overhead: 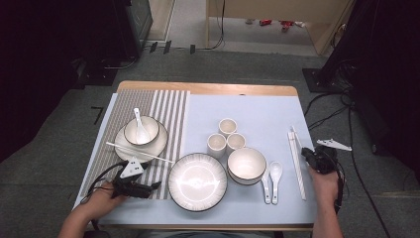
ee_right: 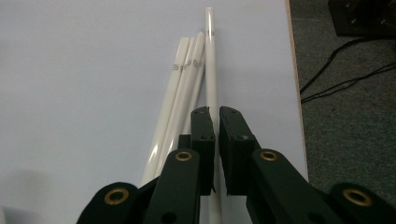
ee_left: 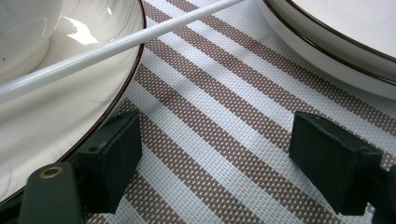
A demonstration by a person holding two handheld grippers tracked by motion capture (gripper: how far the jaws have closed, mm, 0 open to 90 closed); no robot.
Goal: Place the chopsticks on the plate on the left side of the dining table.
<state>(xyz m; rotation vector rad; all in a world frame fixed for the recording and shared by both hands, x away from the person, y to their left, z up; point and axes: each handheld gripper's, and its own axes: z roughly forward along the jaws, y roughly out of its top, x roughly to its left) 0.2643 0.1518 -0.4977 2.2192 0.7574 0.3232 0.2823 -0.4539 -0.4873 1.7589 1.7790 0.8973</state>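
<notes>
At the table's right edge my right gripper (overhead: 311, 154) (ee_right: 217, 113) is shut on one white chopstick (ee_right: 211, 56), which runs straight between its jaws. Three more white chopsticks (ee_right: 180, 88) lie bunched just left of it on the blue mat (ee_right: 84, 84). At the near left, my left gripper (overhead: 148, 187) (ee_left: 217, 135) rests low over the striped placemat (ee_left: 224, 93), jaws open with only mat between them. Its left jaw sits beside the rim of a small plate (ee_left: 46, 126) (overhead: 159, 144). A single white chopstick (ee_left: 116, 46) (overhead: 143, 153) lies across that plate.
The small plate carries a bowl (overhead: 148, 126) with a spoon (overhead: 139, 130) in it. A large plate (overhead: 197, 181) (ee_left: 336, 51) sits mid-front, with a bowl (overhead: 246, 164), three cups (overhead: 227, 127) and two spoons (overhead: 271, 181) to its right. The table edge (ee_right: 292, 93) runs close beside the right gripper.
</notes>
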